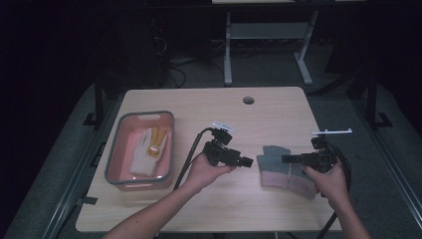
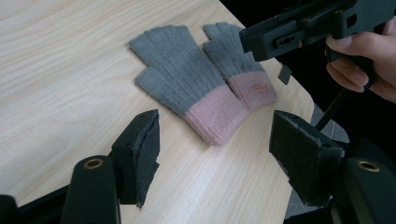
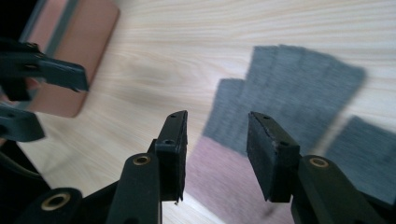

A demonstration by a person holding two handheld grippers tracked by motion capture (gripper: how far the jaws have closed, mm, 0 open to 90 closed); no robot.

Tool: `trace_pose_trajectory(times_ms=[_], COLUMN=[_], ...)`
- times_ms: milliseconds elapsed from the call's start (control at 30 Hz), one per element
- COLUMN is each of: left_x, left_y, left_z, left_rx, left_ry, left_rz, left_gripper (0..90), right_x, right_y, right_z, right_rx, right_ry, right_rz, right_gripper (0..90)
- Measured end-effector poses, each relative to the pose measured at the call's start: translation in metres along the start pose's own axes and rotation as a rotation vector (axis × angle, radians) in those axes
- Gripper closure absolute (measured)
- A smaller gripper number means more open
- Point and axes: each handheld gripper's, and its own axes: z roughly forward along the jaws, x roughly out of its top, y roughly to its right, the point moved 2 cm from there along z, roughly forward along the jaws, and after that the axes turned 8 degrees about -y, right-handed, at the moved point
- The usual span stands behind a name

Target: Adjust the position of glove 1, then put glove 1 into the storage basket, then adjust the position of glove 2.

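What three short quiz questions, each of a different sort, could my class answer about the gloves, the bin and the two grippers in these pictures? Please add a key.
1. True or false: the grey and pink gloves lie inside the pink bin.
2. Multiple choice: what lies in the bin? A) a white and yellow glove B) a pair of scissors C) a sponge
3. Fill in the missing word: the jaws of the left gripper and the right gripper are both ____, with nothing between them.

Key
1. False: they lie flat on the table, side by side, to the right of the bin.
2. A: the white and yellow glove.
3. Open.
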Motion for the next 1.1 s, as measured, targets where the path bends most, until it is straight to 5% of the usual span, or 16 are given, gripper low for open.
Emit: trace_pose_trajectory(times_ms=[400,800,1100], left_x=[0.0,-0.001,-0.001], left_y=[0.007,0.014,0.015], left_z=[0.007,0.023,0.027], left_rx=[-0.008,-0.016,-0.022], left_ry=[-0.007,-0.035,-0.046], left_rz=[0.015,0.035,0.044], left_gripper=[32.1,31.0,30.5], right_x=[-0.015,-0.034,-0.036], right_y=[0.014,0.035,0.038], right_z=[-0.009,-0.012,-0.009], right_rx=[-0.069,-0.196,-0.223], right_ry=[0.003,-0.024,-0.02], right_rz=[0.006,0.009,0.013], right_gripper=[57.7,56.9,56.8])
